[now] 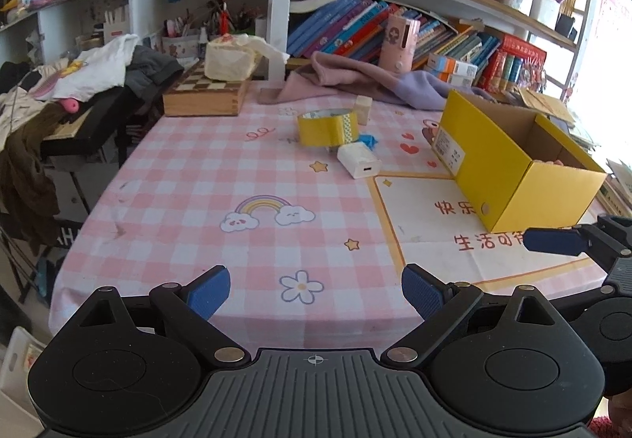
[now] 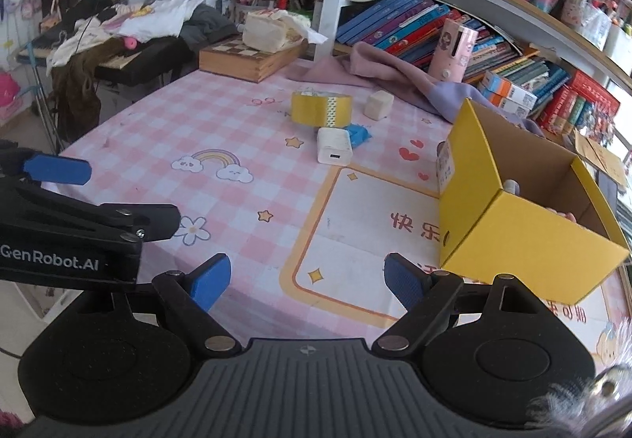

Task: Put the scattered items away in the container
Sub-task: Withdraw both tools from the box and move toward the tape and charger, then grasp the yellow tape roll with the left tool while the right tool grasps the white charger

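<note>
A yellow cardboard box (image 1: 509, 177) (image 2: 513, 236) stands open on the right of the pink checked table, with small items showing inside. Farther back lie a yellow tape roll (image 1: 328, 126) (image 2: 320, 108), a white charger (image 1: 358, 160) (image 2: 334, 151), a blue scrap (image 1: 367, 140) (image 2: 358, 134) and a cream block (image 1: 363, 108) (image 2: 378, 104). My left gripper (image 1: 316, 294) hovers open near the table's front edge, nothing between its blue pads. My right gripper (image 2: 307, 282) is open too, just left of the box and apart from it.
A wooden chess box (image 1: 203, 94) with a tissue pack sits at the back left. Pink and lilac cloth (image 1: 355, 76) lies along the back by a pink bottle (image 1: 399, 43). Bookshelves rise behind. A keyboard stand with heaped clothes (image 1: 79, 90) flanks the table's left edge.
</note>
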A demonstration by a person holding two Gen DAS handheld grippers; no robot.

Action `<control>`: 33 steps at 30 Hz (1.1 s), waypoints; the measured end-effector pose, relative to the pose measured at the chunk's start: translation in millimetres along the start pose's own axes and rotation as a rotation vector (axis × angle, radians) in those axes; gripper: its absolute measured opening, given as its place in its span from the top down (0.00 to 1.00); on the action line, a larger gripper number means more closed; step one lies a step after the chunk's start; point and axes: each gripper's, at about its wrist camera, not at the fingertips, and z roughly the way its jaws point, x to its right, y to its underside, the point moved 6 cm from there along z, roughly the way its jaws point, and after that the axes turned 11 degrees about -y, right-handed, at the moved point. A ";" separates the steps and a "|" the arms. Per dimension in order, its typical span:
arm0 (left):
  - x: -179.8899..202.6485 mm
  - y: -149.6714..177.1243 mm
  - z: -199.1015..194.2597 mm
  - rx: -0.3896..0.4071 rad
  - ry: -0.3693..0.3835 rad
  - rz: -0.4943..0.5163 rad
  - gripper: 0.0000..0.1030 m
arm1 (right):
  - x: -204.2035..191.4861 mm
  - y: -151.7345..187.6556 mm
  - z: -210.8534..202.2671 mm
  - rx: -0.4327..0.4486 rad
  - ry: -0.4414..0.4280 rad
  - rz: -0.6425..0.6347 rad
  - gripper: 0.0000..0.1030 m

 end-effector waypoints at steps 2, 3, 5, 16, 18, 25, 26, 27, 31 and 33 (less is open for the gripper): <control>2.6 -3.7 6.6 0.002 0.006 0.003 0.07 | 3.1 -2.6 7.0 -0.003 -0.002 -0.012 0.18; 4.0 -6.5 10.5 0.006 0.010 0.007 0.07 | 5.9 -4.6 11.5 -0.002 -0.002 -0.017 0.18; 6.5 -13.0 19.1 0.005 0.011 0.018 0.07 | 13.3 -8.5 20.8 -0.008 -0.002 -0.006 0.18; 18.8 -72.1 80.6 0.020 0.000 0.065 0.07 | 57.8 -46.2 71.1 -0.003 -0.003 0.035 0.18; 21.6 -83.5 95.2 0.027 -0.004 0.078 0.07 | 65.9 -53.3 83.0 -0.003 -0.002 0.043 0.18; 28.0 -113.0 145.3 -0.001 0.023 0.073 0.07 | 80.2 -68.5 130.6 -0.021 -0.029 0.061 0.25; 29.6 -116.6 152.8 -0.005 0.026 0.074 0.07 | 80.7 -69.8 137.5 -0.023 -0.039 0.058 0.25; 31.4 -119.9 159.8 -0.011 0.029 0.075 0.07 | 81.9 -71.6 146.9 -0.031 -0.046 0.054 0.25; 40.0 -133.8 188.1 -0.044 0.054 0.088 0.07 | 87.0 -79.7 174.9 -0.050 -0.050 0.057 0.29; 43.9 -140.8 202.2 -0.053 0.048 0.093 0.07 | 90.2 -85.0 185.7 -0.049 -0.055 0.062 0.30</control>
